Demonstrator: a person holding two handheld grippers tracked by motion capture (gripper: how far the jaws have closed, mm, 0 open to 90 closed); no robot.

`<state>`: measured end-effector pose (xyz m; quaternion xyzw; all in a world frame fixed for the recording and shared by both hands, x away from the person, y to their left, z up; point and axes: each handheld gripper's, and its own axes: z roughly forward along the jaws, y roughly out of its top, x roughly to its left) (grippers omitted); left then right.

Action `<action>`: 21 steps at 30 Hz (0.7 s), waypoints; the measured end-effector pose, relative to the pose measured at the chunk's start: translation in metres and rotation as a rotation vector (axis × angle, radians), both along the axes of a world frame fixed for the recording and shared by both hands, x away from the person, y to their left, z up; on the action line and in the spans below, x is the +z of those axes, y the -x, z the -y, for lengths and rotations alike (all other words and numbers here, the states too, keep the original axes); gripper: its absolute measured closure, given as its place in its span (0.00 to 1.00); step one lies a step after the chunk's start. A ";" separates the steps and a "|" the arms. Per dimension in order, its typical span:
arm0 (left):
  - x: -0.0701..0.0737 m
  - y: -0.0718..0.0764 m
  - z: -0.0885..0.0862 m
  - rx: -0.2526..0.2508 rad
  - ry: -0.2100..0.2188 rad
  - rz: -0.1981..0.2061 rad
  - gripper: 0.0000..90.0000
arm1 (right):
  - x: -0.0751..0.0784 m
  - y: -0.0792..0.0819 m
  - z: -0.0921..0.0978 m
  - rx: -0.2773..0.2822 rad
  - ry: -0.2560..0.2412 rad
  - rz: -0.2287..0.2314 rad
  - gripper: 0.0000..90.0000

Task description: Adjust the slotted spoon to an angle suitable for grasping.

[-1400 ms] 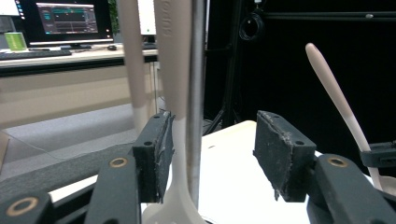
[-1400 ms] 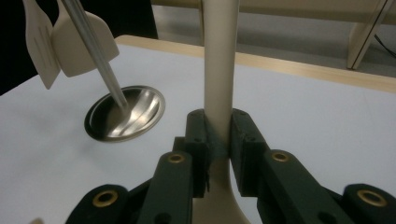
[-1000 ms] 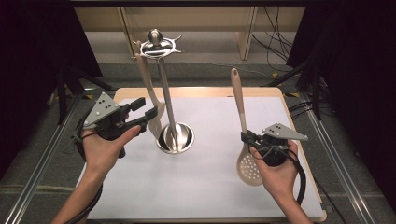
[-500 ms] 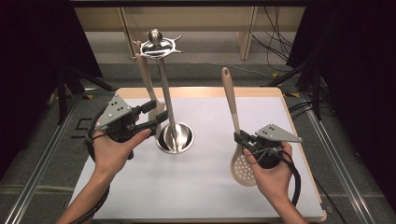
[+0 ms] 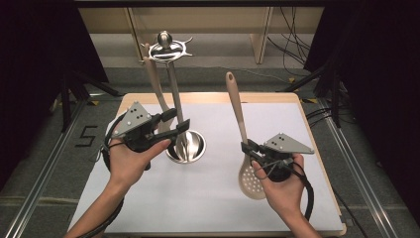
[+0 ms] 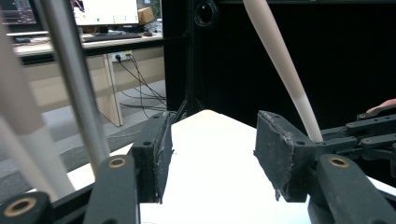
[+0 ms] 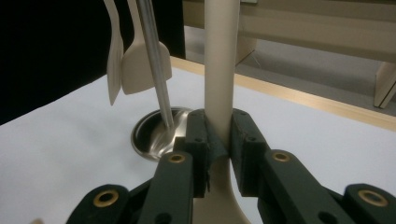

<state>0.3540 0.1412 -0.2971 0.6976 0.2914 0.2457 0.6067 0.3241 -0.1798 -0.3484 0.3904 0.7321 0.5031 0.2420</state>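
Since the earlier frames the left tongs [image 5: 177, 123] have slid right, from clear of the stand [image 5: 174, 99] up against its pole; the right tongs [image 5: 249, 148] have tipped the skimmer [image 5: 238, 124] so its handle end leans further left.

Left side: left hand [image 5: 130, 158] holds the left tongs low by the stand, just above its round steel base [image 5: 190, 147]. Jaws are wide open with nothing between them. In the left gripper view [image 6: 212, 154] the pole [image 6: 77, 88] runs up just outside the left-hand jaw, and a pale hanging handle sits at the far left edge. Can't tell whether a jaw touches the pole.

Middle: the stand is upright on the white table [image 5: 198, 198], with a beige utensil [image 5: 156, 89] hanging from the top hooks beside the pole. The right gripper view shows two beige utensil heads [image 7: 140, 60] hanging by the pole above the base.

Right side: right hand [image 5: 280, 183] holds the right tongs clamped tight on the skimmer's neck, just above the perforated head [image 5: 251, 177]. The handle rises from there, leaning back and left. The head is low over the table, right of the base; contact unclear. In the right gripper view [image 7: 218, 154] both pads press the skimmer's handle [image 7: 219, 70].
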 end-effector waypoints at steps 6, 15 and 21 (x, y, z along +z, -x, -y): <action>0.001 -0.001 0.015 -0.038 -0.008 -0.012 0.51 | 0.001 0.001 -0.005 0.008 -0.008 -0.012 0.88; 0.002 -0.009 0.037 -0.087 -0.007 -0.036 0.51 | 0.001 0.002 -0.006 0.018 -0.017 -0.004 0.88; 0.005 -0.011 0.047 -0.114 0.002 -0.046 0.50 | 0.002 0.003 -0.009 0.022 -0.010 -0.002 0.88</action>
